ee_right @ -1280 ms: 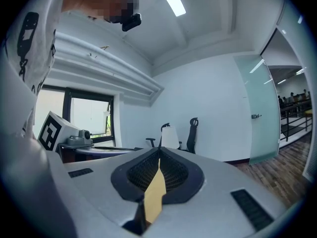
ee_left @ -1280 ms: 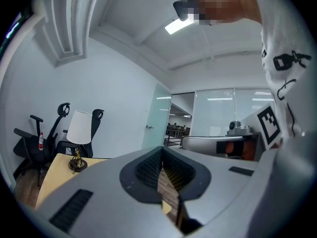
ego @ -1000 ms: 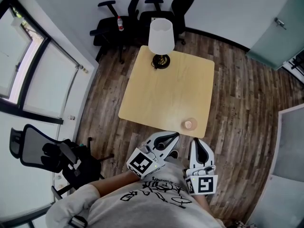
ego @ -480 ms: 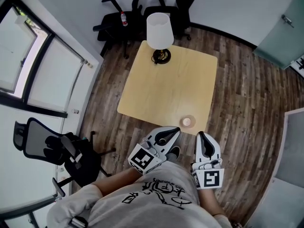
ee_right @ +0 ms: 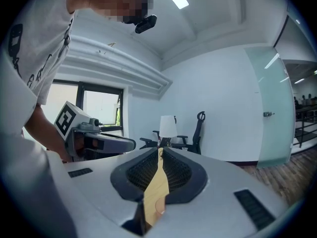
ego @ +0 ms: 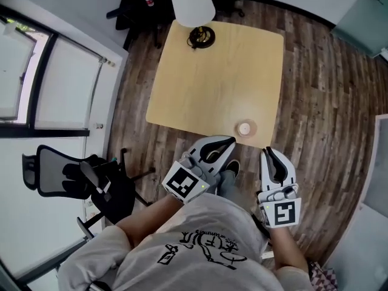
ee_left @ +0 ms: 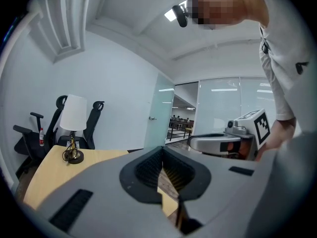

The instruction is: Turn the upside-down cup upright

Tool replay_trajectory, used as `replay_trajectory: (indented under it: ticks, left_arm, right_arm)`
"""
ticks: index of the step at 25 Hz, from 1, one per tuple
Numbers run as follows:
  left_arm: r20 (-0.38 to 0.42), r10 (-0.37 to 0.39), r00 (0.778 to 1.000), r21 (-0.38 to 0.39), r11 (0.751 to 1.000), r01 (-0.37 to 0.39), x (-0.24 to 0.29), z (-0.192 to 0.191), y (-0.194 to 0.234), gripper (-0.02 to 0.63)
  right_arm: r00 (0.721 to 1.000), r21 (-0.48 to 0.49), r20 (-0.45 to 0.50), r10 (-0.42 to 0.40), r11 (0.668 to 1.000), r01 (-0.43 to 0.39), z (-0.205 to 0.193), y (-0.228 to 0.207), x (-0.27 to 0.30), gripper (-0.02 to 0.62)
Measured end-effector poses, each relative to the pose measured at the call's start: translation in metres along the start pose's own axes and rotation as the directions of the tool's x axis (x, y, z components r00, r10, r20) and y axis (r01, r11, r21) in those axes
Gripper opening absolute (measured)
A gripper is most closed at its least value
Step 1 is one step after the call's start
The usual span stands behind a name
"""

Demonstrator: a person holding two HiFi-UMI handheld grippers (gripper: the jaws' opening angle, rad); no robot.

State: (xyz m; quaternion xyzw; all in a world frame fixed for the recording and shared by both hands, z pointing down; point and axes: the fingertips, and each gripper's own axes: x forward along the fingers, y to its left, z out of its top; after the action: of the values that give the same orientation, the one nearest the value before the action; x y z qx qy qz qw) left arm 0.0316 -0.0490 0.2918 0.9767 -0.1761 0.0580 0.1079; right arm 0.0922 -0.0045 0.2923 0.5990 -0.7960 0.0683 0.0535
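Note:
A small pale cup (ego: 244, 128) stands on the light wooden table (ego: 212, 71), close to its near right corner. Both grippers hang in front of the table's near edge, above the floor and apart from the cup. My left gripper (ego: 231, 140) is shut and empty, its tip just left of and nearer than the cup. My right gripper (ego: 267, 152) is shut and empty too, a little right of the cup. In the right gripper view a pale curved shape (ee_right: 159, 206), perhaps the cup, shows through the slit between the jaws (ee_right: 161, 152). The left gripper view shows closed jaws (ee_left: 162, 151) over the table edge.
A table lamp with a white shade (ego: 193, 5) stands at the table's far side. Black office chairs (ego: 130, 8) stand beyond the table, and another chair (ego: 79, 177) is at my left by the window. The floor (ego: 321, 102) is dark wood planks, with a glass door at the far right.
Both grippers have sunk and drifted toward the table's near right corner. The view has shifted so the table and cup sit higher and closer. Both jaws stay shut.

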Motion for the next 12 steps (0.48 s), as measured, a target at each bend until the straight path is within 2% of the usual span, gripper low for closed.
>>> replay_trajectory:
  ticks: [12]
  left_arm:
    - [-0.059,-0.041,0.997,-0.018,0.999,0.040,0.008,-0.059,0.009,0.011]
  right_arm:
    - [1.000,0.022,-0.021,-0.016,1.000,0.017,-0.059,0.003,0.007,0.029]
